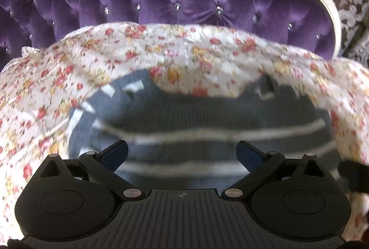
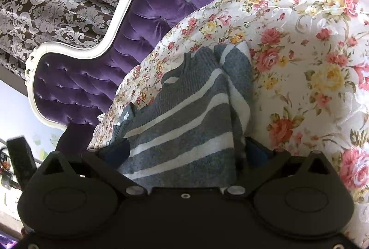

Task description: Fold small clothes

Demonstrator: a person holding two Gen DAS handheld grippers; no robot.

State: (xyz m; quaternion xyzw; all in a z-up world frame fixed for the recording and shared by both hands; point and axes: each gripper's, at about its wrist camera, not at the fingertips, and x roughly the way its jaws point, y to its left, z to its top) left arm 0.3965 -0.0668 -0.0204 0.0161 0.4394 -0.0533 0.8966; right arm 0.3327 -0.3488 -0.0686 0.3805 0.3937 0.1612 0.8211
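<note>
Both grippers, left [image 1: 182, 152] and right [image 2: 186, 152], gape unclosed over the striped sweater [image 2: 184, 119], stripes running across their fingers.

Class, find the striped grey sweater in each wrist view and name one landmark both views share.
Left wrist: sweater fills the lower centre, blurred, on the floral cover.
Right wrist: sweater sits centre, running down between the tool's fingers.
Shared landmark: purple tufted headboard.
</note>
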